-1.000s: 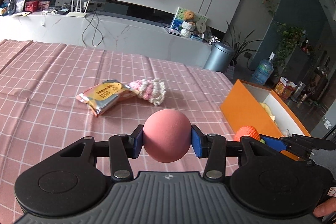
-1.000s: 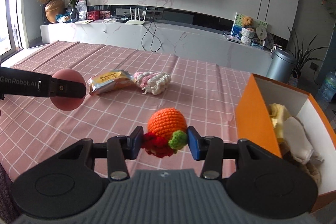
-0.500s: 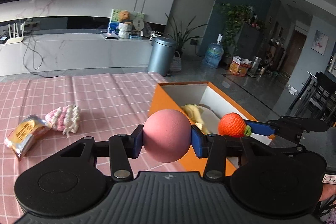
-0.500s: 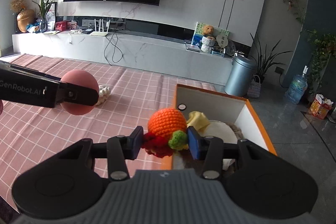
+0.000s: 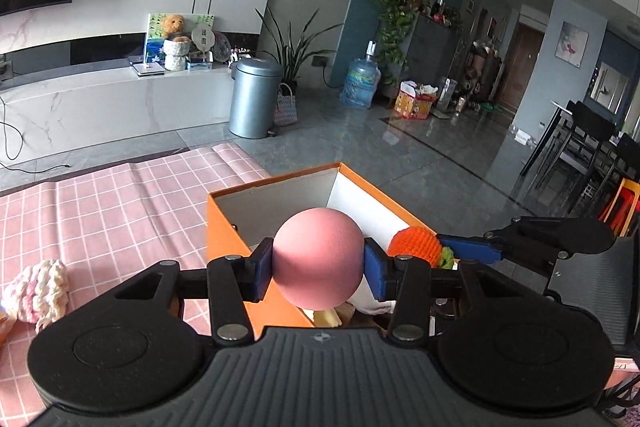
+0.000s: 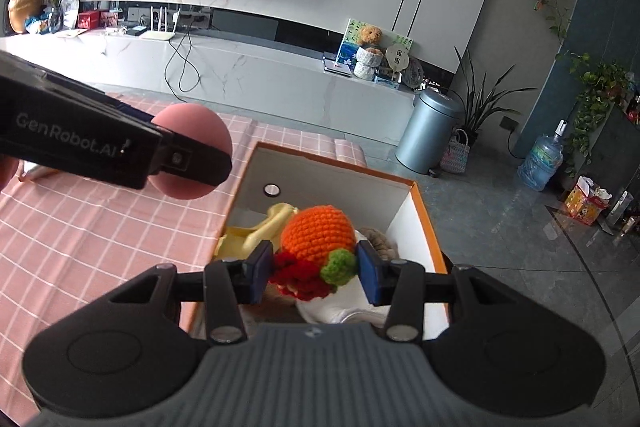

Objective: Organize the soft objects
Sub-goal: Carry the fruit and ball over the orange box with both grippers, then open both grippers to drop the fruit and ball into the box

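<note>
Pink checked tablecloth [image 5: 104, 203] underneath, marble media wall and grey bin behind, with an orange box [image 6: 434, 239] standing open at the cloth's far edge as the landmark. Left gripper [image 5: 319, 265] clamped on a pink foam ball [image 5: 319, 258], pads pressing its widest girth, poised just over the box's near wall; seen from the right wrist, that ball [image 6: 192, 135] hangs beside the box's left rim. Right gripper [image 6: 316, 273] closed on an orange crocheted fruit [image 6: 318, 233], pads squeezing the red and green trim at its base, directly above the box's interior, over yellow and white soft items already lying inside. Both pieces likely light, squashy and unbreakable: ball smooth and springy, prone to popping out if pinched off-centre, so best held across the middle as now; crochet grippy, yielding, safe to hold anywhere, though a hold on loose trim alone could let it swing. Probably fine to drop both from this height. Outside the box, well to its left on the cloth: a pink-and-white knitted piece [image 5: 36, 291] not yet collected.
</note>
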### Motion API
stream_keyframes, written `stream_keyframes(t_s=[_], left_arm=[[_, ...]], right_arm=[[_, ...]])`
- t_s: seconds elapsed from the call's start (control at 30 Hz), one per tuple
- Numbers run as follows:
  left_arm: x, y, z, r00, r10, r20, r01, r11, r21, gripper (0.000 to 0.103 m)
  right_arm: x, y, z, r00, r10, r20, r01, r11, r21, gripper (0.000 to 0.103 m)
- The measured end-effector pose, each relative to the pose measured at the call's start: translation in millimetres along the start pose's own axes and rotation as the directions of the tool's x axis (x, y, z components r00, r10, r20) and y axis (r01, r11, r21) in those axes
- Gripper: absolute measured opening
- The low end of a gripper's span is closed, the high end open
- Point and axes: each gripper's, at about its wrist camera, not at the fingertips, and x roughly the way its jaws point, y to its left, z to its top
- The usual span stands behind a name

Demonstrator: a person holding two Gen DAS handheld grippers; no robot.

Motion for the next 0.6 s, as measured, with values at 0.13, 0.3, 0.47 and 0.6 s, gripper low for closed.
stream_keyframes(t_s=[0.13, 0.3, 0.47, 0.6], left_arm=[[20, -2, 4, 1.0, -0.004, -0.029, 0.004, 1.0, 0.021, 0.052], [44, 2, 8, 0.999, 0.01, -0.053, -0.009, 1.0, 0.022, 0.052], [64, 2, 9, 0.996, 0.038, -0.079, -0.034, 0.998, 0.058, 0.052], [80, 8, 8, 0.993, 0.053, -0.109, -0.048, 0.997, 0.052, 0.052]], right_arm=[[17, -7, 1, 1.0, -0.003, -0.012, 0.003, 1.0, -0.014, 0.045], [44, -16, 6, 1.0, 0.001, -0.027, -0.001, 1.0, -0.011, 0.045], [70, -18, 6, 0.998, 0.004, -0.057, -0.006, 1.0, -0.026, 0.045], [91, -17, 4, 0.997, -0.001, -0.082, -0.003, 0.999, -0.053, 0.045]])
